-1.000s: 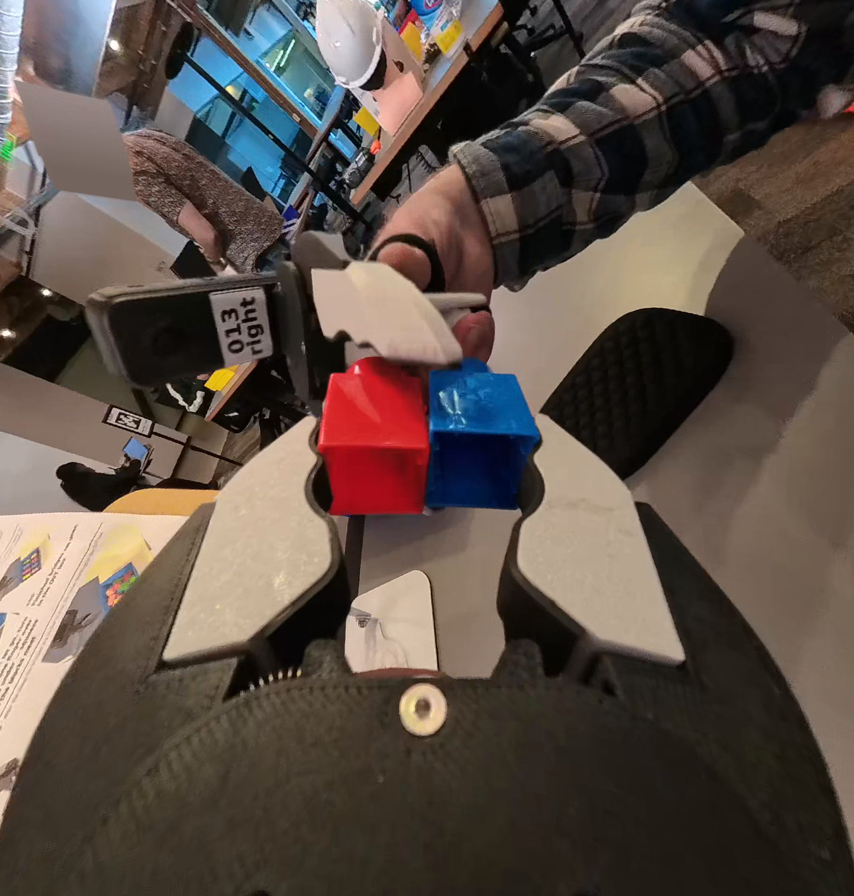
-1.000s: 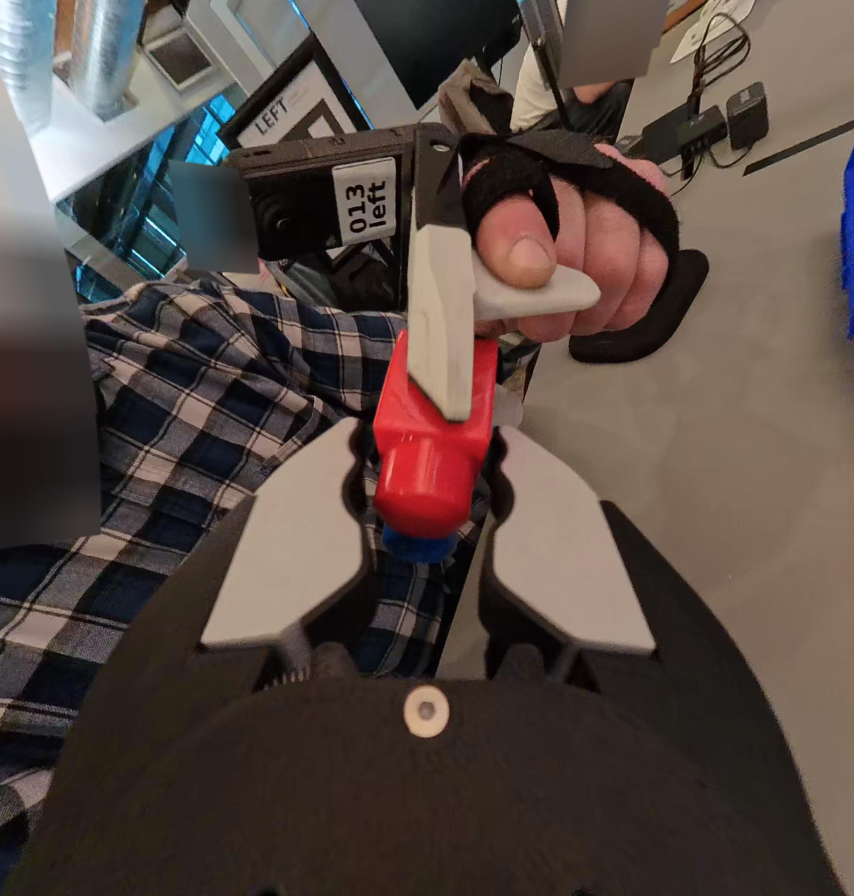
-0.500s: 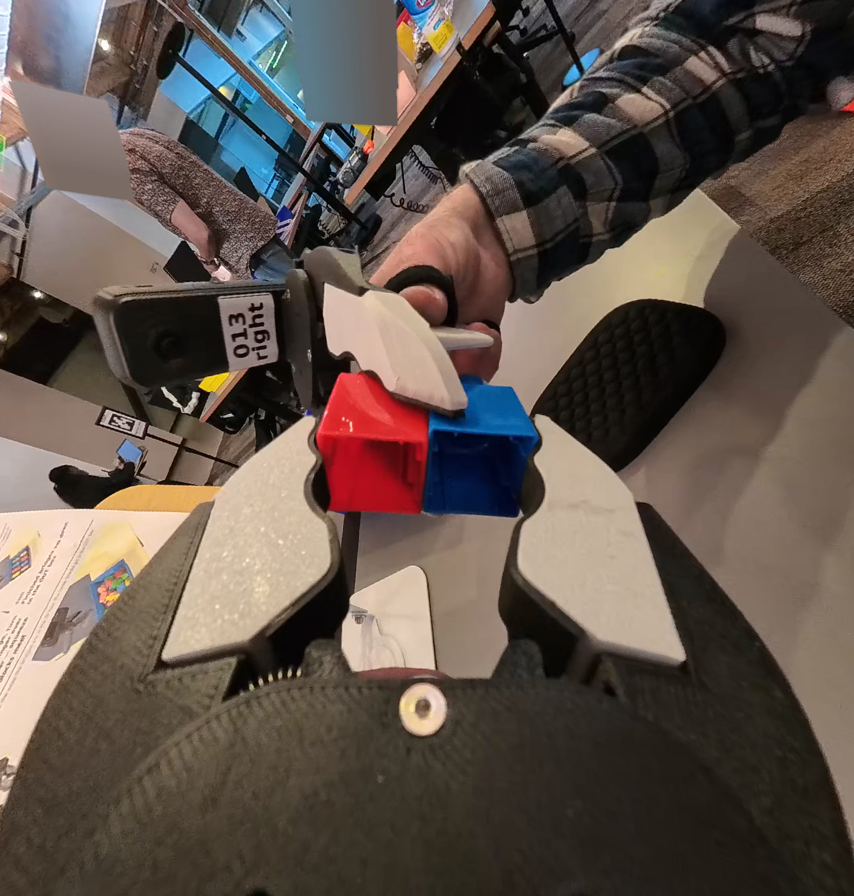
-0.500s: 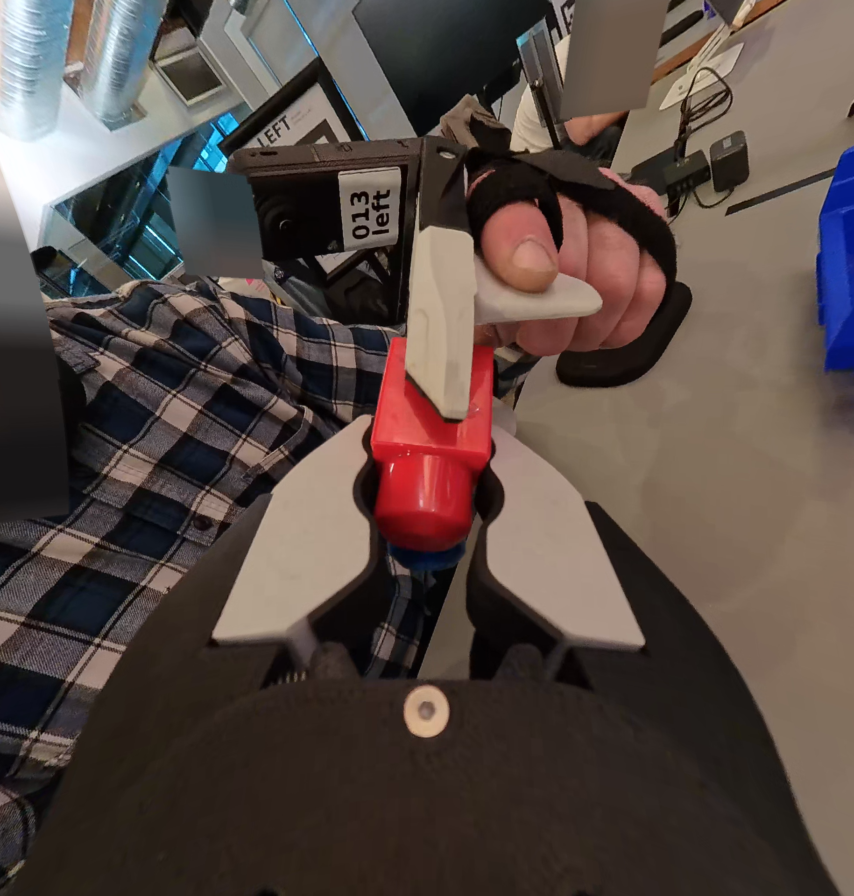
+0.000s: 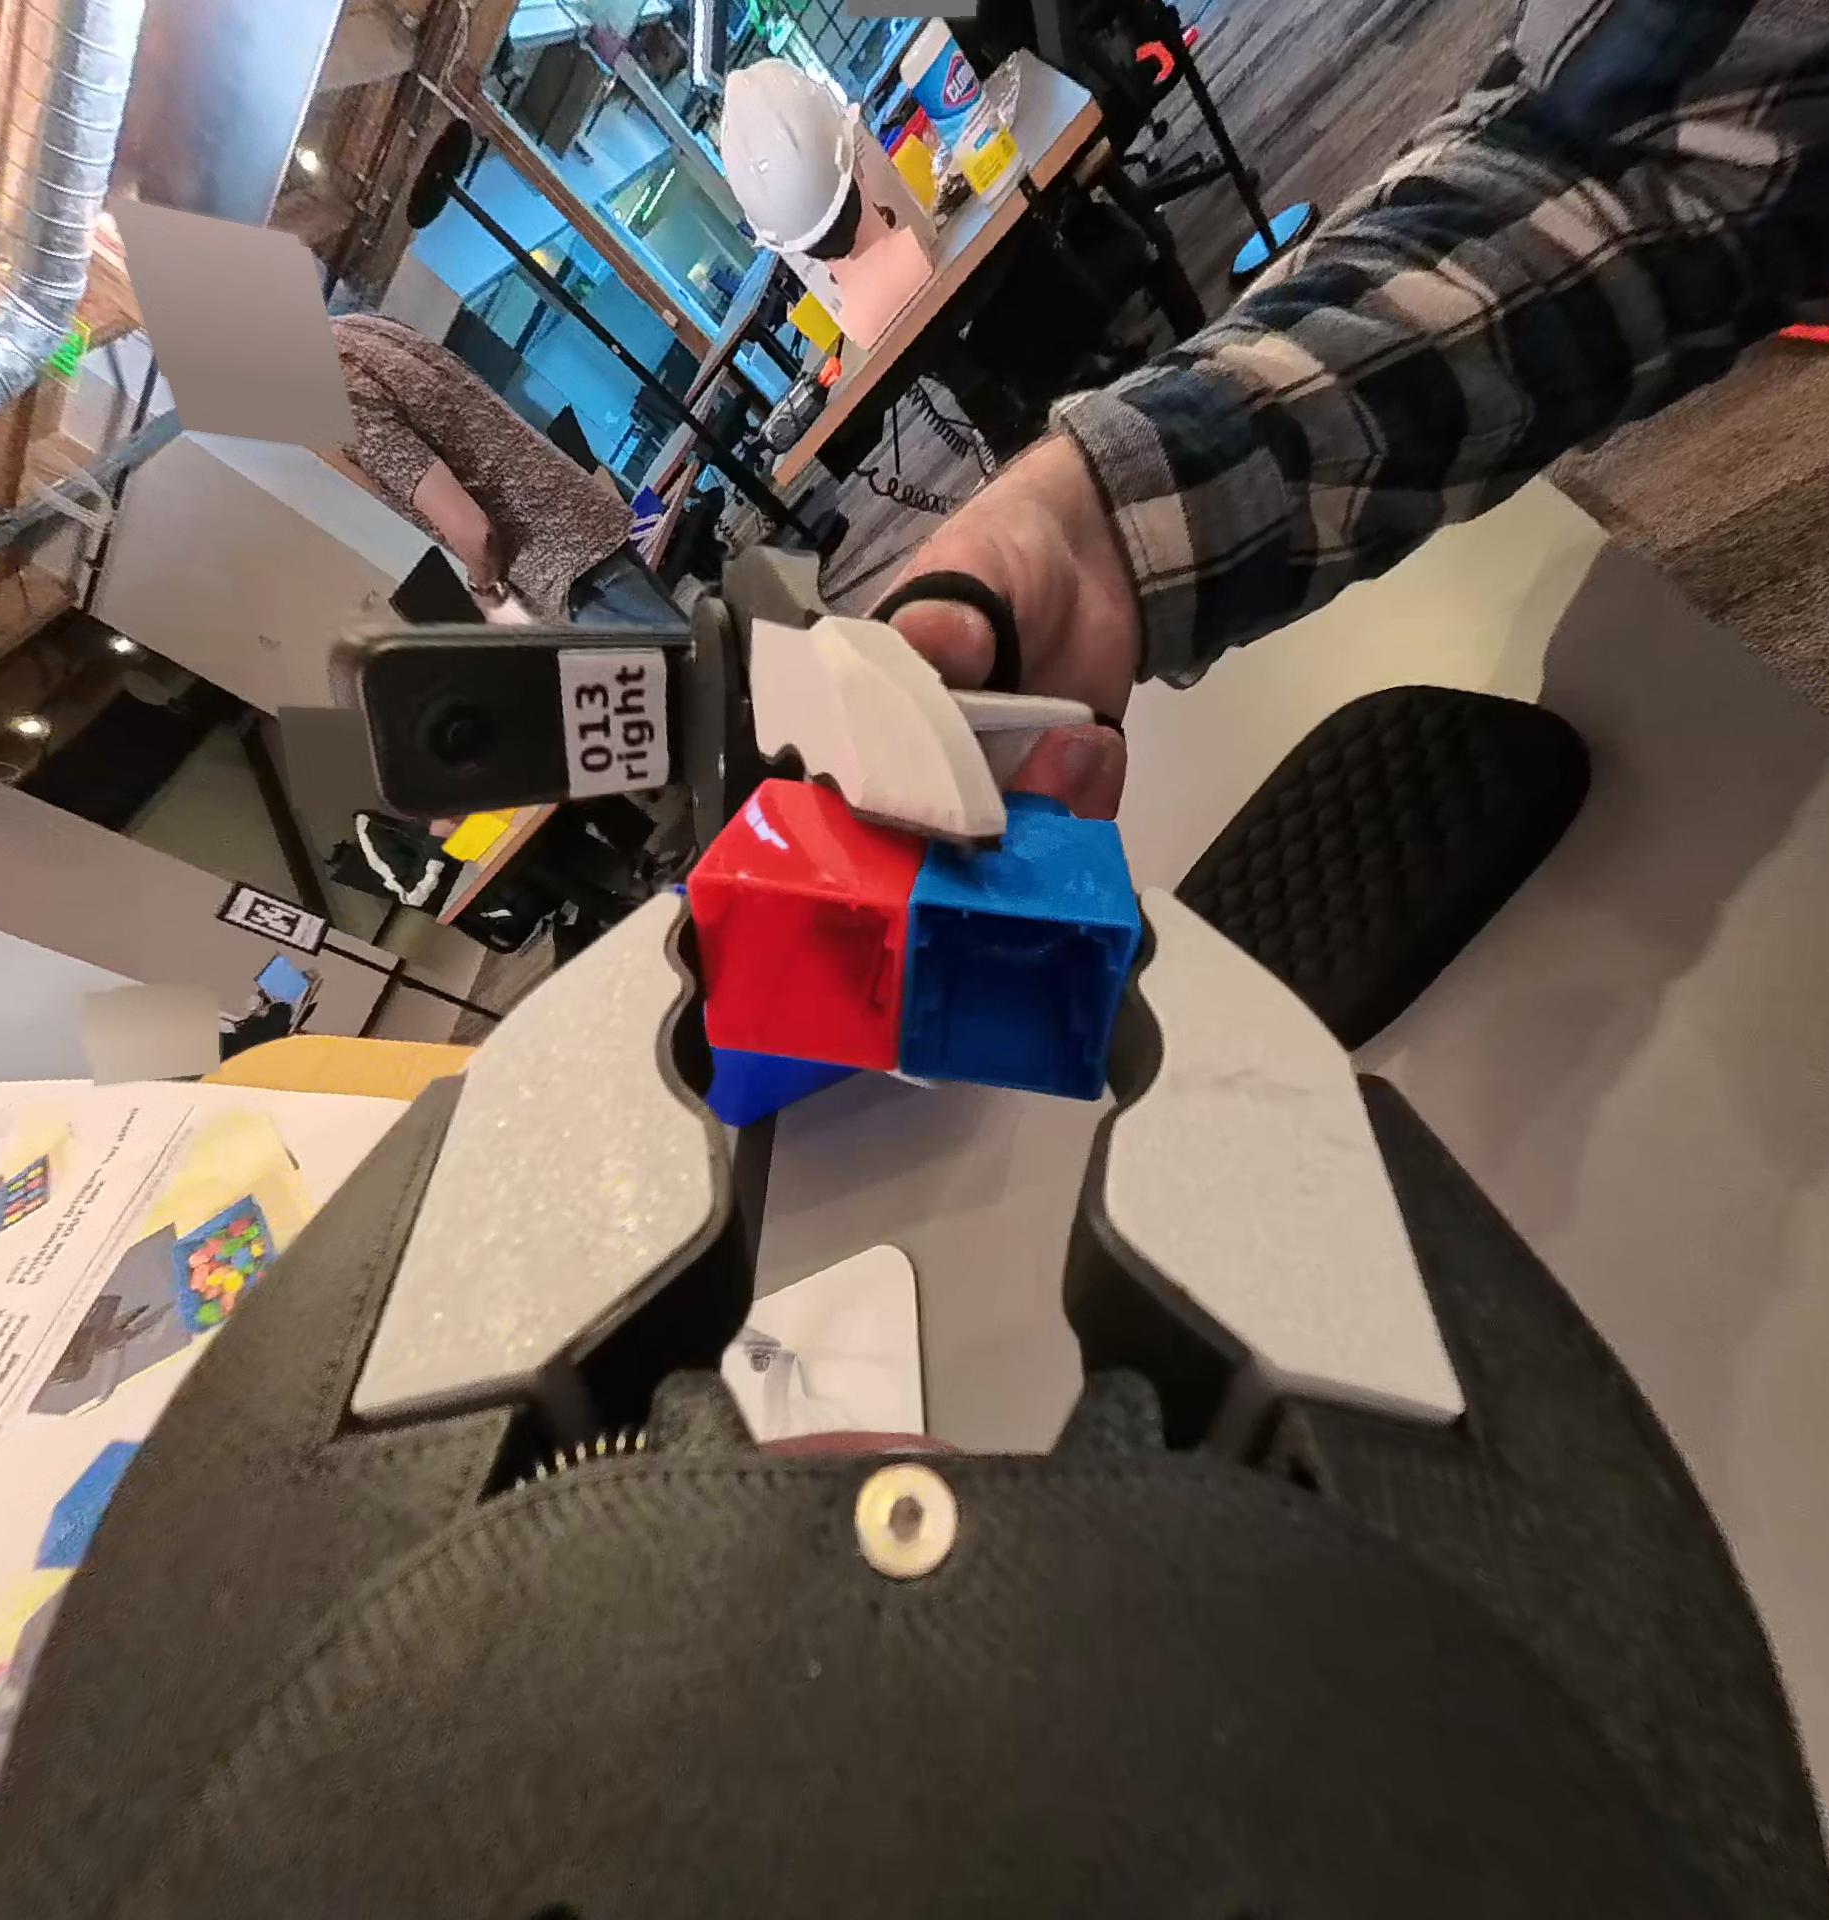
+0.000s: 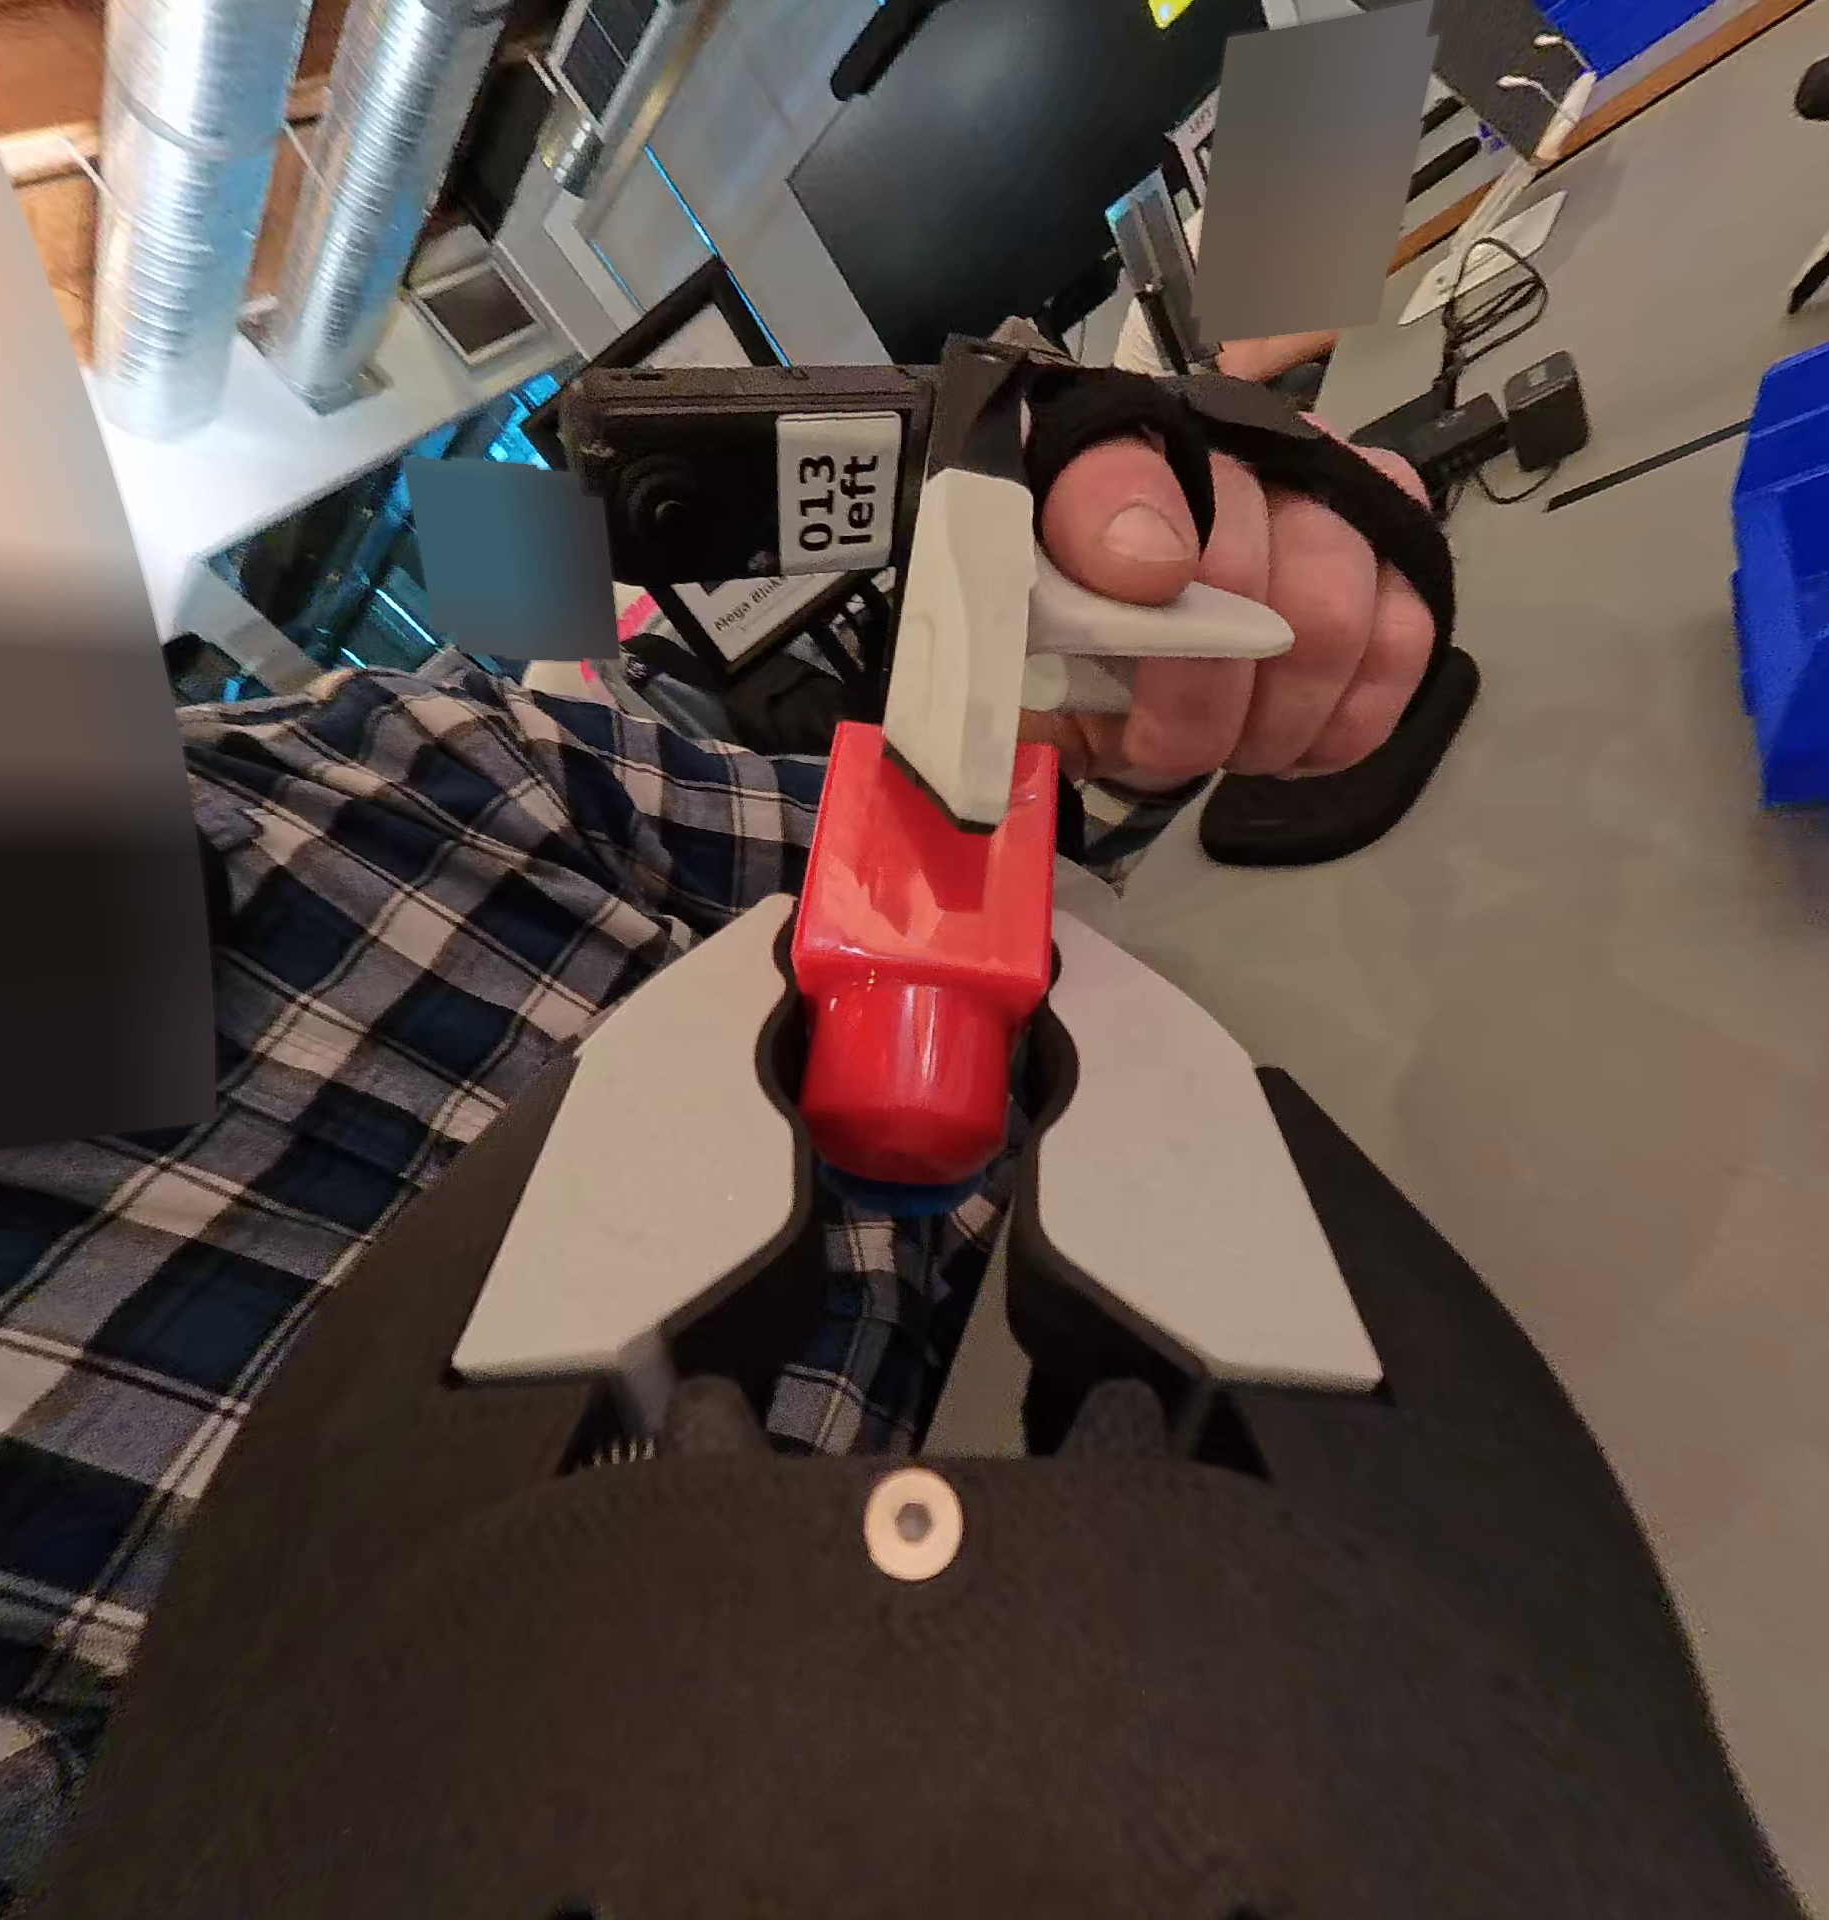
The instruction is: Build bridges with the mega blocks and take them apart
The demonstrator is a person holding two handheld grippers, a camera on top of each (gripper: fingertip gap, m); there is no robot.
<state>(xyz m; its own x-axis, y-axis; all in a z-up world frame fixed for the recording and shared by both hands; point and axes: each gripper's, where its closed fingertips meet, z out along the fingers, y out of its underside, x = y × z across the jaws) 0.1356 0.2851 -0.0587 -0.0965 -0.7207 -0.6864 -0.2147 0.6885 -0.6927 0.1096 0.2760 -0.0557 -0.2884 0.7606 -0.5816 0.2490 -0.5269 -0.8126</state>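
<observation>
Right gripper (image 6: 915,997) has clamped tighter on the red block (image 5: 801,961); left gripper (image 5: 910,987) pinches red-and-blue block (image 5: 1014,987) pair, bracing to pull apart

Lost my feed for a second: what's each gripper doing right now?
Left gripper: closed across the red block and blue block side by side.
Right gripper: closed on the red block.

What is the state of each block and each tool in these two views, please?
Red block: off the table, joined side by side with the blue block, clamped by both tools.
Blue block: hollow underside facing the left camera, right finger of the left tool against it.
Left tool: closed across the red and blue pair.
Right tool: closed on the red block's sides.
Second blue piece: under the red block, mostly hidden.
</observation>
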